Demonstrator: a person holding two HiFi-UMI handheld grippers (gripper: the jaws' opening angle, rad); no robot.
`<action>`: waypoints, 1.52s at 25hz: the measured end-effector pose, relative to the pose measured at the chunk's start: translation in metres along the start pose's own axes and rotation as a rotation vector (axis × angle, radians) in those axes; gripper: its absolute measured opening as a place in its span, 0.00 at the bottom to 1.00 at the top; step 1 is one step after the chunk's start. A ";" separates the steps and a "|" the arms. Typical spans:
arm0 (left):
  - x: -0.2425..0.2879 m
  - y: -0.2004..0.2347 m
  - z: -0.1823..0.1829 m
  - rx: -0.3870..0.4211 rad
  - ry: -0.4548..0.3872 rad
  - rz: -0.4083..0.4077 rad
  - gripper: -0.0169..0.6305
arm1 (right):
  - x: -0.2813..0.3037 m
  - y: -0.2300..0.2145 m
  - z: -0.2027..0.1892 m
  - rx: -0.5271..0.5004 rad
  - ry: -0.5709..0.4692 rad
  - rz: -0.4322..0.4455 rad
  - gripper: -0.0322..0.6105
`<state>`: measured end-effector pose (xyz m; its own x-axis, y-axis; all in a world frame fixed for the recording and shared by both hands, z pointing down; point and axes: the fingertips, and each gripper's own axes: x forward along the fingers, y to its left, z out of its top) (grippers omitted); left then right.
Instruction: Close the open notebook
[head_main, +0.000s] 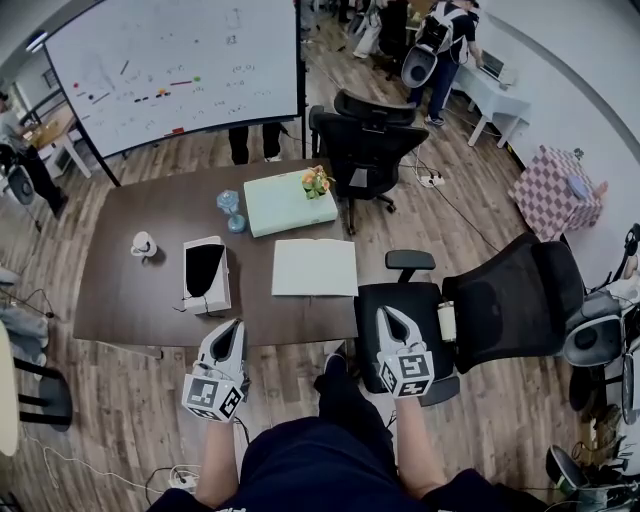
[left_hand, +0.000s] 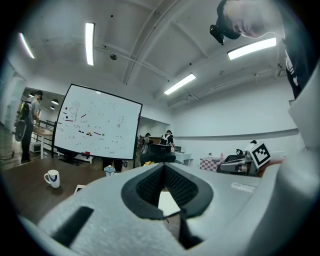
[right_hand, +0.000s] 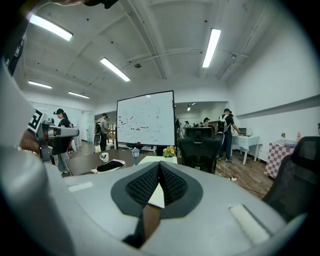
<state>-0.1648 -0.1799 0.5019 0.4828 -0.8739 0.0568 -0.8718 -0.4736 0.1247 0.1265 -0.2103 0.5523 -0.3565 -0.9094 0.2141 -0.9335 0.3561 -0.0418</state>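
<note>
Pre-reach stage, nothing touched yet. The notebook (head_main: 315, 267) lies flat with a pale page up, on the table (head_main: 130, 310) close to its near right corner and just inside the near edge. A pale green box (head_main: 285, 205) sits behind it toward the far edge, and a mug (head_main: 143, 244) is well off toward the left edge.

The left gripper (head_main: 235, 326) hangs off the table, just short of the near edge, fingers pressed together with nothing between them. The right gripper (head_main: 386, 316) is also off the table, past the near right corner and over a black chair seat (head_main: 375, 300), fingers likewise together and empty.

Both gripper views point toward the notebook, which shows as a white sliver below the closed tips.

Next move, as I judge it: bring a gripper in over the near edge, part its fingers, catch the free edge of a cover or page and fold it across. The right one is nearer. I can't make out the spine or which side folds, so that needs checking first.
</note>
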 end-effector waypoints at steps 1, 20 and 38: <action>0.004 0.001 0.000 0.001 0.001 0.001 0.02 | 0.004 -0.003 -0.001 -0.001 0.002 0.002 0.06; 0.048 0.020 -0.010 -0.016 0.001 0.027 0.02 | 0.068 -0.025 -0.003 -0.037 0.007 0.054 0.06; 0.067 0.035 -0.020 -0.024 0.022 0.064 0.02 | 0.108 -0.040 -0.019 -0.047 0.034 0.067 0.06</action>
<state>-0.1617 -0.2529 0.5294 0.4285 -0.8993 0.0873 -0.8987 -0.4142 0.1444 0.1262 -0.3190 0.5961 -0.4156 -0.8758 0.2455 -0.9046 0.4260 -0.0118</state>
